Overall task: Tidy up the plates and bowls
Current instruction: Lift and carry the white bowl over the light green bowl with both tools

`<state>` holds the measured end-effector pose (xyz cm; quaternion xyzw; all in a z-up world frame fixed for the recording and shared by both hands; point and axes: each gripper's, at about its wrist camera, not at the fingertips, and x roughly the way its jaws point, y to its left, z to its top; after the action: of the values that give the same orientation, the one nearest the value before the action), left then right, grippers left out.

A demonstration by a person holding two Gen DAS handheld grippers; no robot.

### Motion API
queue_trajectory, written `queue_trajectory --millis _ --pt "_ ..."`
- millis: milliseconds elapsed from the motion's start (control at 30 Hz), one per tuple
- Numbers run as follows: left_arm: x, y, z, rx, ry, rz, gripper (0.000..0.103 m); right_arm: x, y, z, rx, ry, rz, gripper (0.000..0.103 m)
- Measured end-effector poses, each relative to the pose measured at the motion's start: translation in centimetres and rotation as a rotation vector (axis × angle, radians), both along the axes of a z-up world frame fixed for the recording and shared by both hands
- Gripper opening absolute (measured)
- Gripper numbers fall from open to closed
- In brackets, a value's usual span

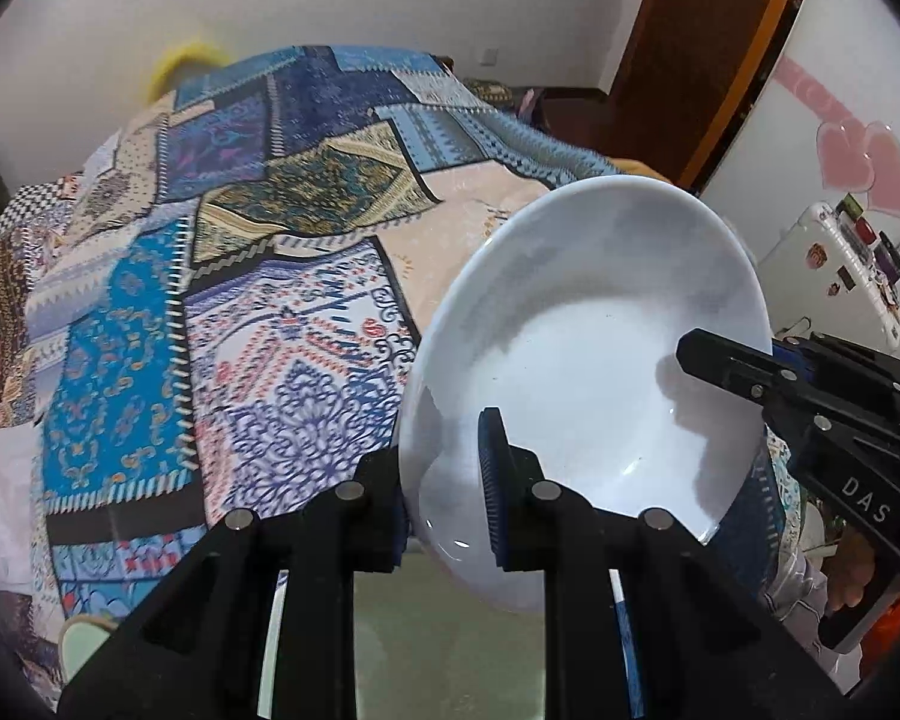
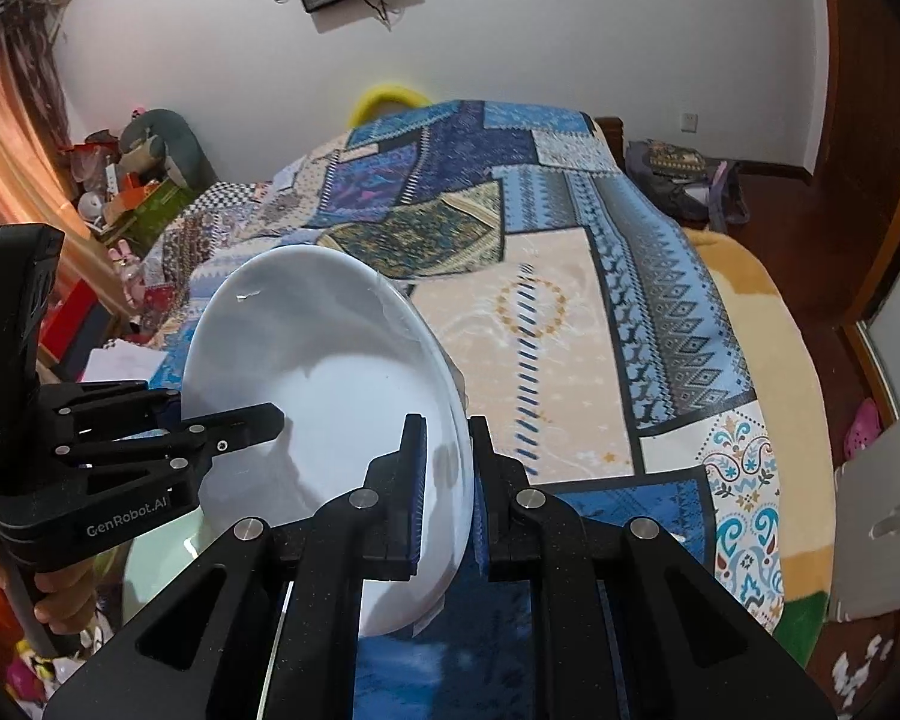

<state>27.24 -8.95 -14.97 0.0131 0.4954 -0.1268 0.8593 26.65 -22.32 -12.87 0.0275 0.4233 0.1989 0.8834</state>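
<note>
A white shallow bowl [image 1: 582,360] is held tilted in the air above the bed. My left gripper [image 1: 444,480] is shut on its near-left rim, one finger inside, one outside. My right gripper [image 2: 447,486] is shut on the opposite rim of the same bowl [image 2: 330,372]. Each gripper shows in the other's view: the right one [image 1: 750,378] at the bowl's right edge, the left one [image 2: 234,426] at the bowl's left edge. A pale green dish [image 2: 162,558] lies below the bowl, mostly hidden.
The bed carries a blue patchwork cover [image 1: 222,276], also in the right wrist view [image 2: 570,300]. A wooden door [image 1: 702,42] and a white cabinet [image 1: 840,276] stand to the right. Clutter and boxes [image 2: 132,192] sit at the left by an orange curtain.
</note>
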Motion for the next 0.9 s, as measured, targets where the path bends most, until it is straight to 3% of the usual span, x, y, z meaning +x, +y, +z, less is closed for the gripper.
queue_trajectory --millis 333,900 --pt "-4.4 3.8 3.4 -0.038 -0.071 0.055 0.02 -2.5 3.0 2.4 0.015 -0.048 0.047 0.012" --pt "-11.7 12.7 5.9 -0.088 -0.143 0.195 0.02 -6.0 10.8 3.3 0.053 -0.066 0.164 0.012"
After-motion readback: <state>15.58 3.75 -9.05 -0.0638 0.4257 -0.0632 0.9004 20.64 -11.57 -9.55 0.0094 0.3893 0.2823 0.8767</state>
